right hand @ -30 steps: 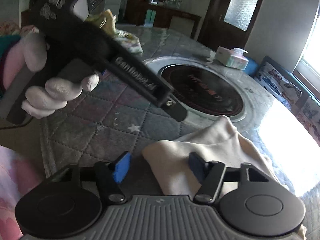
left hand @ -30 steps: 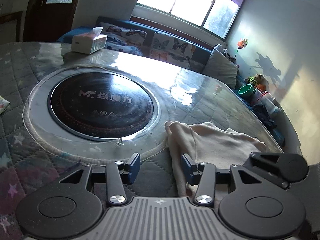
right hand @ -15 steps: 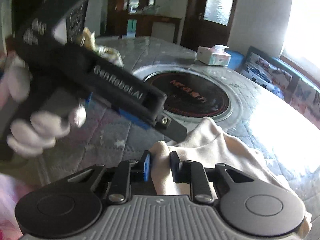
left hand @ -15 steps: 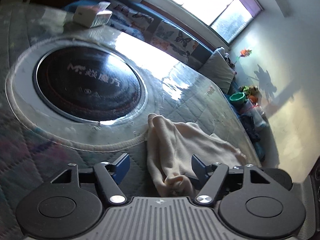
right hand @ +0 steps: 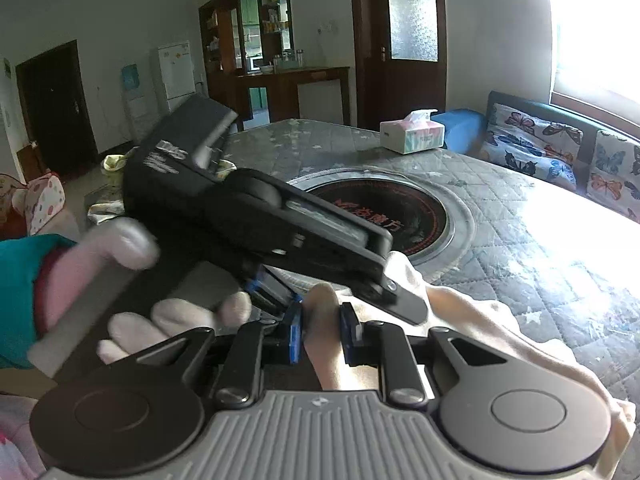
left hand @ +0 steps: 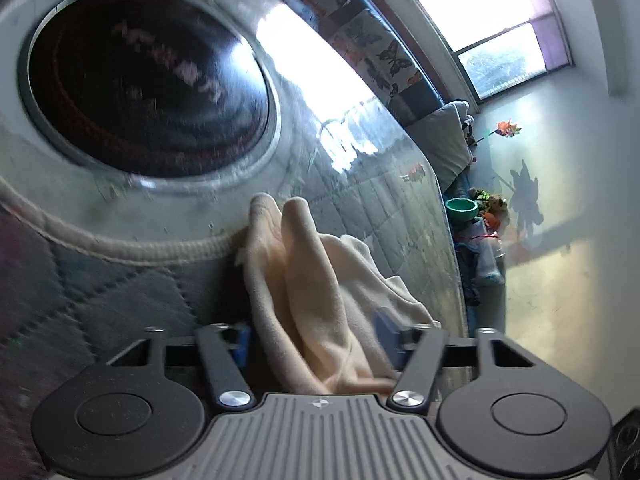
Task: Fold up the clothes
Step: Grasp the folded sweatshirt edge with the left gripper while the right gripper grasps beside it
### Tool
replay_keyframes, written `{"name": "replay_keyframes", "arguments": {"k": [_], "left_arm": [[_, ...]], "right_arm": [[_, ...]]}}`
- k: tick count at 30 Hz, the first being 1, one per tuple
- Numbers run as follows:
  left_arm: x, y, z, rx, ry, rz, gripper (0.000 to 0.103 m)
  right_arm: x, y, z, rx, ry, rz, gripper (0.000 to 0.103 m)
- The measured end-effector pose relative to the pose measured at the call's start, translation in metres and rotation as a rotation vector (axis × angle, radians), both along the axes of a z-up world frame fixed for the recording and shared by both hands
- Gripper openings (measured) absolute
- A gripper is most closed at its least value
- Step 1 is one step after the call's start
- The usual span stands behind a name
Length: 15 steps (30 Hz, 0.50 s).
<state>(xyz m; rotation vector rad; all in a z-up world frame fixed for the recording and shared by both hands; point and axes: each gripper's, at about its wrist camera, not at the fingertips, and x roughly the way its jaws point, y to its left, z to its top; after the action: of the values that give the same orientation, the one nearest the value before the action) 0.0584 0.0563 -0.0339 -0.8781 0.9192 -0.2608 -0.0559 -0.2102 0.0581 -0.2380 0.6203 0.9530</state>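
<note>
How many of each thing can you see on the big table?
Cream garment: 1
Tissue box: 1
Round black cooktop: 1
Crumpled cloth pile at the far edge: 1
Total: 4

1. You are gripping a cream garment (right hand: 472, 320) that is looking like soft, matt fleece.
2. The quilted tabletop (right hand: 520, 208) is shining under a glossy clear film.
3. The round black hotplate (left hand: 148, 84) is gleaming like smooth glass.

Daylight from the window (left hand: 504, 36) glares off the table (left hand: 360, 208); motion blur throughout, fisheye bending at edges
</note>
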Motion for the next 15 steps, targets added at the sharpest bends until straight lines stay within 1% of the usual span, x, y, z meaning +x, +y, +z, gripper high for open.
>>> {"name": "replay_keyframes", "arguments": {"k": [1,3,5,6,7,8,11,12,15], "left_arm": [[0.001,0.0,-0.002,0.0,0.002,0.003,0.048],[0.004,-0.001,-0.006,0.011,0.018,0.007,0.025],[0.006,0.001,-0.01,0.009,0.025,0.012,0.019],[0.006,0.002,-0.011,0.009,0.024,0.012,0.018],[0.006,0.002,-0.011,0.012,0.021,0.012,0.018],[0.006,0.001,-0.011,0.016,0.018,0.013,0.017],[0.005,0.001,-0.01,0.02,0.018,0.017,0.017],[0.005,0.001,-0.009,0.021,0.019,0.018,0.017],[0.003,-0.001,-0.009,0.026,0.016,0.02,0.017]], "right_arm": [[0.0,0.0,-0.001,0.001,0.001,0.005,0.018],[-0.001,-0.001,-0.003,0.003,0.006,0.017,0.018],[0.0,-0.003,-0.005,0.007,0.01,0.021,0.019],[0.0,-0.004,-0.006,0.01,0.01,0.021,0.021],[0.0,-0.005,-0.007,0.013,0.013,0.022,0.026],[-0.002,-0.007,-0.007,0.02,0.016,0.023,0.029],[-0.004,-0.016,-0.004,0.037,0.008,0.017,0.031],[-0.004,-0.021,-0.003,0.041,0.005,0.006,0.033],[0.004,-0.04,-0.001,0.055,-0.001,-0.063,0.034]]}}
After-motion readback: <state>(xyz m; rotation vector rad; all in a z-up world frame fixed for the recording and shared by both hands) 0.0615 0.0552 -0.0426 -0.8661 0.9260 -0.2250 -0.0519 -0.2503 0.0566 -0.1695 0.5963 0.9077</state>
